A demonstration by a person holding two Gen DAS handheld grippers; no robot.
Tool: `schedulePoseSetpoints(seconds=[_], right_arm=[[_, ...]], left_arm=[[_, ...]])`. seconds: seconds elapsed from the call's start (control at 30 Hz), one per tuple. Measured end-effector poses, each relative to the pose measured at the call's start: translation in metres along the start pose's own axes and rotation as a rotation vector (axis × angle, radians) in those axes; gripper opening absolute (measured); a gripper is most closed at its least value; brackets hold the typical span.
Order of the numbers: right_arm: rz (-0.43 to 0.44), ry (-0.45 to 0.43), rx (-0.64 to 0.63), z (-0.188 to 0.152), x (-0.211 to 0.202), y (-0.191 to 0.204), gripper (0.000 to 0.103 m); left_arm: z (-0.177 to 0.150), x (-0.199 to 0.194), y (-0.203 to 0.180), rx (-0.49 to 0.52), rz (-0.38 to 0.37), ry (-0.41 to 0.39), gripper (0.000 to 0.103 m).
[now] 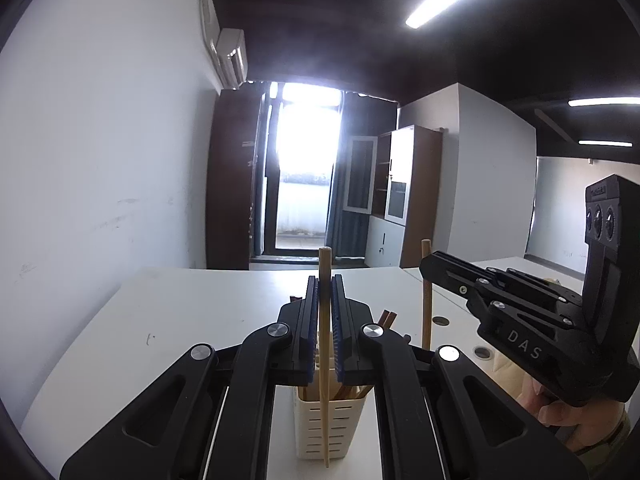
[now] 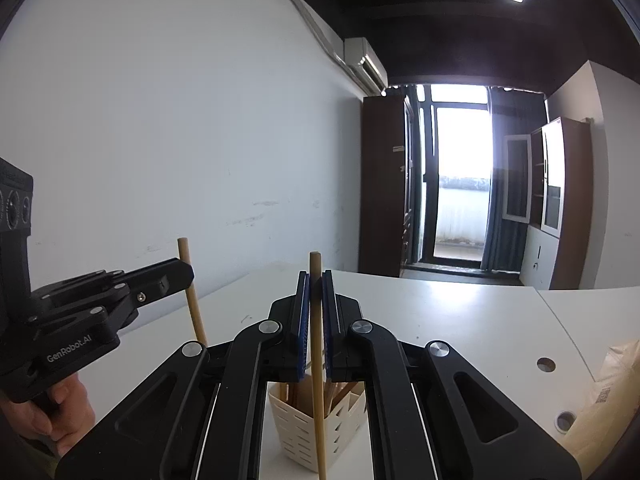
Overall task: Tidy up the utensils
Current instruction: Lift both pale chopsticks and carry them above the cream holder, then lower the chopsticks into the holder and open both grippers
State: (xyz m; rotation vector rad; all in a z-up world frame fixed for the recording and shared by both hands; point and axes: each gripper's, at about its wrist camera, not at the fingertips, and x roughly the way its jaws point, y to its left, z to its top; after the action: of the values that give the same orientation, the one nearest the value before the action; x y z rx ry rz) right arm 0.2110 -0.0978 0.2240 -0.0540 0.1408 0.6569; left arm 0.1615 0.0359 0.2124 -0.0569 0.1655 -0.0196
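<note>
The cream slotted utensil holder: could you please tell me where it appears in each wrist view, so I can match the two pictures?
Left wrist view: the cream slotted utensil holder sits bottom centre, below the left tongs, behind their chopstick.
Right wrist view: the holder sits bottom centre, slightly right, below the right tongs.
Shared landmark: the bright balcony door.

holder (image 2: 320,432) btm & contents partly hidden behind tool linkage.

holder (image 1: 322,424) stood on desk (image 1: 192,308) | sticks inside it | left chopstick (image 1: 325,320) before holder | right chopstick (image 1: 426,304) to its right
</note>
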Motion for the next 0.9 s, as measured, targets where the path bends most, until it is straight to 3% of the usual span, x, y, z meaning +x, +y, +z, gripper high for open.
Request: schedulePoseSetpoints(seconds=[0.47,0.8,0.9], right_arm=[[0.055,-0.165,0.058,0.015,-0.008,-0.007,0.007],[0.036,-0.326,0.142,0.02,-0.015,-0.017,0.007],[0.021,-0.326,0.149,0.019,-0.007,-0.018,0.007]], left_arm=[[0.02,-0.001,0.008,-0.032,-0.012,-0.112,0.006],[0.024,-0.007,0.007,-0.051,-0.019,-0.215,0.006],[0.024,-0.001,0.005,-0.042,-0.02,-0.209,0.006]])
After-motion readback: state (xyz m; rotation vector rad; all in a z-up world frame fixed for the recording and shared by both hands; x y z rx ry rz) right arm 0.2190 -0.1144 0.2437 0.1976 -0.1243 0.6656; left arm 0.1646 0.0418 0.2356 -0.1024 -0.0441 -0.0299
